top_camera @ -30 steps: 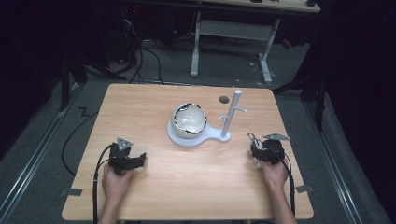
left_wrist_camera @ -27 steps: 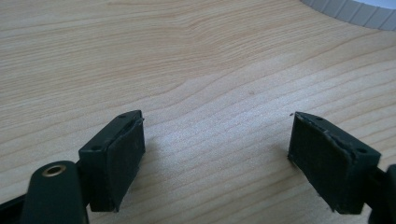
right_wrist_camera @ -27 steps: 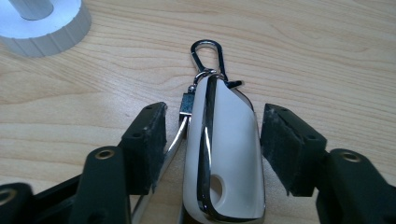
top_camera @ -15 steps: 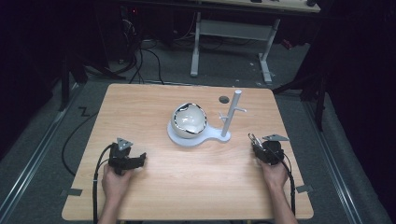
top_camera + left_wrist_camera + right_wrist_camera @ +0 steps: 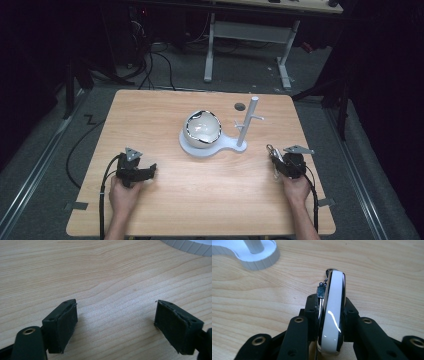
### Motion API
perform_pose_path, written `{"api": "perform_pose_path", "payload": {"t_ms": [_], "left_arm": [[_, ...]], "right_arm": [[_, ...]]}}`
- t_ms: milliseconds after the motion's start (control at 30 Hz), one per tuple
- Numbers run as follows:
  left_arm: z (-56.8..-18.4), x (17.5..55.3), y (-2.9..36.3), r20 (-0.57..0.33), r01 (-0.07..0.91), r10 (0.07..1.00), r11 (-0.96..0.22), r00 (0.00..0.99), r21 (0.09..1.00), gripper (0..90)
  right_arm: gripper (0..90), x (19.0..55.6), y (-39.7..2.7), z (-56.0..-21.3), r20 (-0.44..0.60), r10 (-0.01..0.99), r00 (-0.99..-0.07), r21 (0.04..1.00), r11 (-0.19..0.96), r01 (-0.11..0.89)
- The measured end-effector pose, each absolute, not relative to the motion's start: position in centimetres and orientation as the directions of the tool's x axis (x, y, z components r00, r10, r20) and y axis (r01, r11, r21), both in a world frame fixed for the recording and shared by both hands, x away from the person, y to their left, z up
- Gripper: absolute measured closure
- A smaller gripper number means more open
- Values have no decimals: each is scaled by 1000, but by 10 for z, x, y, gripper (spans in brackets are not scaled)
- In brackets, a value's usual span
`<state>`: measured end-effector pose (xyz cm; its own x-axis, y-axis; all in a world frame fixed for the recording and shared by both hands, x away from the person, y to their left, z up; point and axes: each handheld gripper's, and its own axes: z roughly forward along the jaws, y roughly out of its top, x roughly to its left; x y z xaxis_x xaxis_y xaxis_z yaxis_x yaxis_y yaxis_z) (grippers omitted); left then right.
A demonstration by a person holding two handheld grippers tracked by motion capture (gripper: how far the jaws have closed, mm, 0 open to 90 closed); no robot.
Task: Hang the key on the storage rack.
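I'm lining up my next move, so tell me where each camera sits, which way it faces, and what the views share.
High view: above the person's side, looking forward and down on the table; both forearms, left gripper and right gripper show.
Left gripper view: on the left gripper, looking along its open fingers at bare wood.
Right gripper view: on the right gripper, looking along fingers shut on a white-and-black object.
Shared: the white stand base appears in all three.
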<state>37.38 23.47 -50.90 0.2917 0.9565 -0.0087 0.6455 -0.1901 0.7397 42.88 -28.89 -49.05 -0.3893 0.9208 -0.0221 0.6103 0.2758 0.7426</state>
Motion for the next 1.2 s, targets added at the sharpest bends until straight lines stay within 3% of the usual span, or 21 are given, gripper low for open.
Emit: {"api": "perform_pose_path", "payload": {"t_ms": [633,833,1200], "left_arm": [[-509,374,235,-10,645,956,-189,292,740,189],[-509,374,235,-10,645,956,-189,292,740,189],[-509,374,234,-9,645,957,-189,291,740,189]], "right_arm": [[732,395,-291,-437,-45,880,-473,838,291,461],[732,387,-284,-421,-94,857,-507,848,335,410],[731,384,-281,-409,-87,840,-536,862,333,382]]}}
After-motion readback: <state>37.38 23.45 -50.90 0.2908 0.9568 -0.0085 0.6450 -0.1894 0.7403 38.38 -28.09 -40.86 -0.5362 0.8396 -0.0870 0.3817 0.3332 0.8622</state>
